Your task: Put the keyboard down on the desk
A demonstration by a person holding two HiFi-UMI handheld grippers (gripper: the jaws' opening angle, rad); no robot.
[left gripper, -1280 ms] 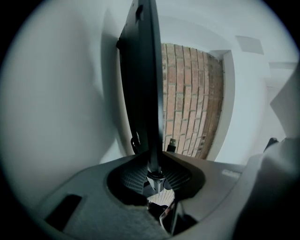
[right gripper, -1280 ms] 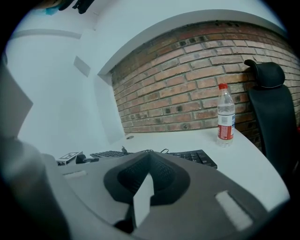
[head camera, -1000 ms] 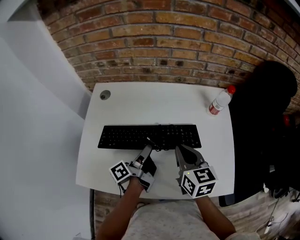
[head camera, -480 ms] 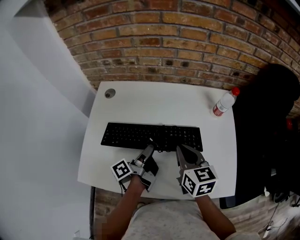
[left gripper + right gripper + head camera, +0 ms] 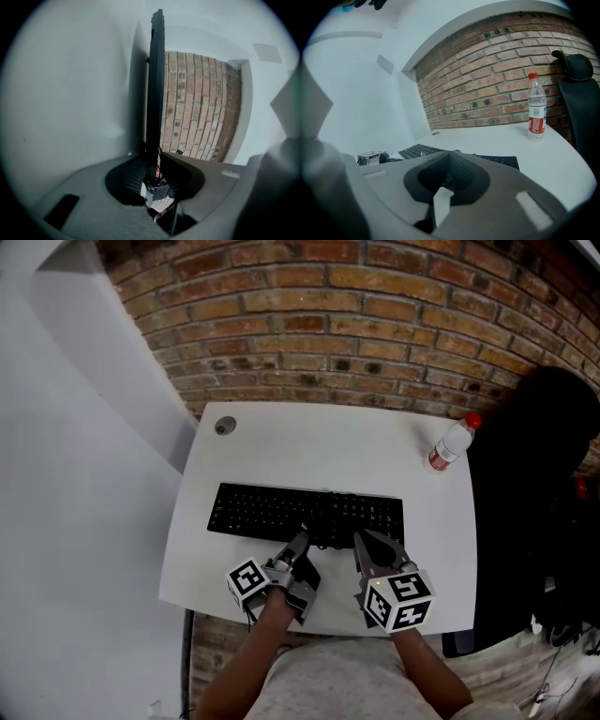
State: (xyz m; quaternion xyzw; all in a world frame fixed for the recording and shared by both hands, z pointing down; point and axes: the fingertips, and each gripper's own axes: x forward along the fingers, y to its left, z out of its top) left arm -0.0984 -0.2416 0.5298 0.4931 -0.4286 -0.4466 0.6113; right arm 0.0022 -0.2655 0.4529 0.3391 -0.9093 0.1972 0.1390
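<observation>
The keyboard (image 5: 272, 511) is black, the desk (image 5: 319, 451) white, the wall (image 5: 375, 324) red-brown brick

No legible text anywhere. Print on red label (image 5: 536, 124) of bottle (image 5: 536, 96): too small to read. Legends on keyboard (image 5: 305, 512) keys: unresolved. On left cube (image 5: 247, 579) and right cube (image 5: 398, 599): black-and-white square codes only, no characters or numbers.

Your white rectangular desk (image 5: 281, 442) backs onto a red-brown brick wall (image 5: 375, 324); plain white wall (image 5: 75, 484) on your left, black padded chair (image 5: 530, 484) right.
</observation>
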